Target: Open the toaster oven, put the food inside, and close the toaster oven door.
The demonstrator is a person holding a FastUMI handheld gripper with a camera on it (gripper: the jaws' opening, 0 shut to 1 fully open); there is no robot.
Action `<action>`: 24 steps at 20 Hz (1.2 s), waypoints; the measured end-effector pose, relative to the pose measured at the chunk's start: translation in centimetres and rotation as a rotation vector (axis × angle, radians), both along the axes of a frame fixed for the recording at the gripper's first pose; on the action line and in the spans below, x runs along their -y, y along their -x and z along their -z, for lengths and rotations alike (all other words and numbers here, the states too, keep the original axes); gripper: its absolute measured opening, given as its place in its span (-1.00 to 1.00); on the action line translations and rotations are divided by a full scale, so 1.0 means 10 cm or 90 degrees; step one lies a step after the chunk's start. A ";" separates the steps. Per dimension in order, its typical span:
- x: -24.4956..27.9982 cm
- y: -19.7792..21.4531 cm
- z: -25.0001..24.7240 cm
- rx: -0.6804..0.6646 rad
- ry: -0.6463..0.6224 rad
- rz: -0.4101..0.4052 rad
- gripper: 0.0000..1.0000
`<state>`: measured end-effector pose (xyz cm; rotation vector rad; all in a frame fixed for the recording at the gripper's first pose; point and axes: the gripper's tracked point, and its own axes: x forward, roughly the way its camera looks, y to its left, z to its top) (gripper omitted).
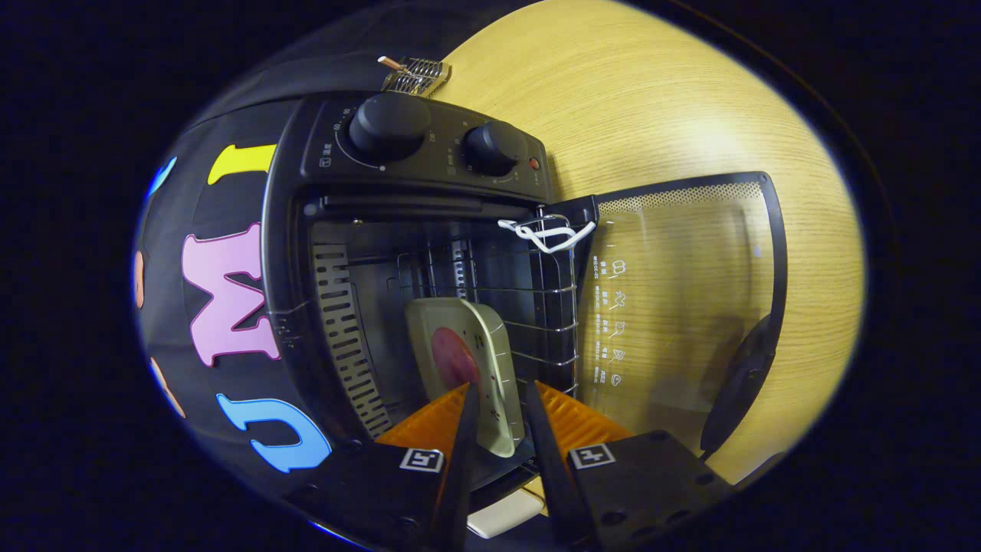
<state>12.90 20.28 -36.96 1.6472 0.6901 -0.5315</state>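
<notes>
At the bottom centre of the frame the gripper (pixel 498 399) has its fingers closed on the near edge of a pale tray (pixel 490 360), one finger on each side of the tray wall. The tray is tilted on edge in this rotated view and carries a round reddish piece of food (pixel 452 359). It sits partly inside the open toaster oven (pixel 306 253), against the wire rack (pixel 548 307) in the cavity. To the right, the glass door (pixel 682 291) is swung fully open over the wooden counter (pixel 651 100), its dark handle (pixel 739 383) at the far edge. Above the cavity, in the upper middle, the control panel shows two black knobs (pixel 389 125). Beyond the oven, at the upper centre, a small metal rack (pixel 418 75) lies on the counter.
</notes>
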 end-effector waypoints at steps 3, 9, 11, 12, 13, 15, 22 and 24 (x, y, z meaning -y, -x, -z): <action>0.01 0.13 -0.07 0.015 0.022 -0.060 0.50; 0.31 0.56 -0.21 0.076 0.203 -0.266 0.92; 0.40 0.73 -0.17 0.068 0.240 -0.327 0.93; 0.46 0.81 -0.14 0.064 0.258 -0.348 0.96; 0.58 0.91 -0.08 0.047 0.285 -0.364 0.96; 0.76 1.06 -0.02 0.032 0.335 -0.380 0.97; 0.82 1.47 0.14 0.054 0.564 -0.632 0.97; 0.77 1.58 0.23 0.036 0.591 -0.681 0.97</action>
